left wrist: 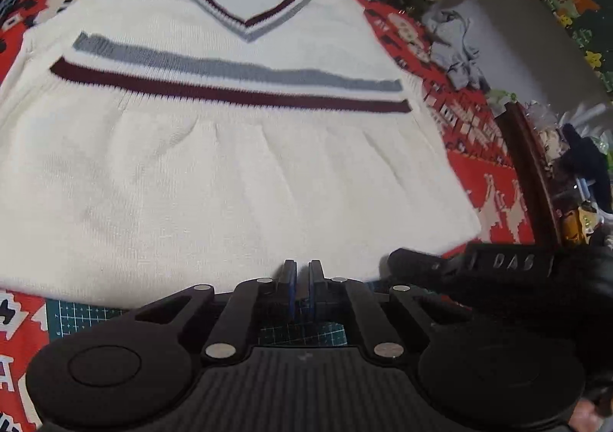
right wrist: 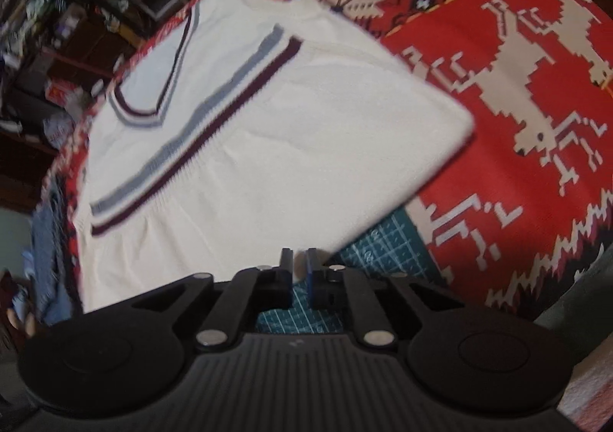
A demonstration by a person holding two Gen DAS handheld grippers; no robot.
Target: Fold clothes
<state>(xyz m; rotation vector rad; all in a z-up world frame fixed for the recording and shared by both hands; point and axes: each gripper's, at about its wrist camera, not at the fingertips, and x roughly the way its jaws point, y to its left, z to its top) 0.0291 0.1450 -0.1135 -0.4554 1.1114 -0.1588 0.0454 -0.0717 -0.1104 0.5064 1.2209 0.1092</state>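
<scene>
While looking along the left gripper (left wrist: 302,271): fingers drawn together to a sliver, tips at mid-hem of the white sweater (left wrist: 237,179); pinch on the knit not confirmable. Sweater flat, face up, V-neck toward the far edge of the table, hem at the near edge, lapping over the green cutting mat (left wrist: 88,313). Red patterned cloth (left wrist: 490,171) bare along both sides. Shallow creases fanning up from the hem, below the maroon stripe (left wrist: 230,91).

From the right wrist: right gripper (right wrist: 300,263) at the same hem, further toward its right corner. Fingers a narrow gap apart, white knit at the tips, mat visible lower in the gap. No firm clamp seen. Frame blurred.

Judged step: taking the hem for a first fold. Before lifting, confirm both layers caught at both points. Keep the two grips level, raise together, carry toward the neckline, lay the hem parallel to the stripes
</scene>
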